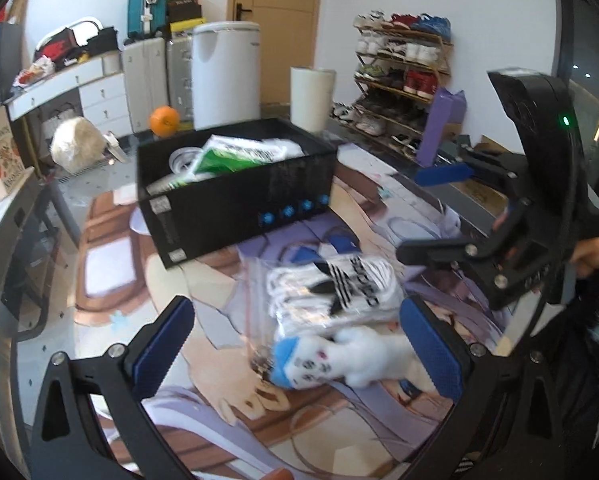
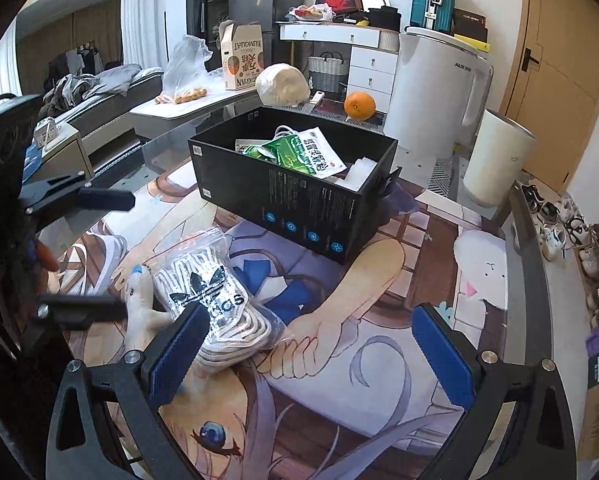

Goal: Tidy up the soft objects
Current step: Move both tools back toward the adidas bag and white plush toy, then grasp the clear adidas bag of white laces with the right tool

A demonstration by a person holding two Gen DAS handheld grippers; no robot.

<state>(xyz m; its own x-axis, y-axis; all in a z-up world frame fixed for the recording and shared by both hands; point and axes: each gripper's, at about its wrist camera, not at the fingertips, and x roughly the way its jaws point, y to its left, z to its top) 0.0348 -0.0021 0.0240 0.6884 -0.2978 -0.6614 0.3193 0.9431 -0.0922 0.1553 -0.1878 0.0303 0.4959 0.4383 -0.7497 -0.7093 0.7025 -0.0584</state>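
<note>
Your left tool (image 1: 295,354) is wide around the plush toy (image 1: 339,360); closing may snag the sock bag (image 1: 331,292) touching it.

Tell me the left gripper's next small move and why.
Probably ease the left gripper forward and close on the white plush toy. Its jaws are open around the toy, which lies loose on the mat against the bagged socks; the black box stands beyond.
</note>
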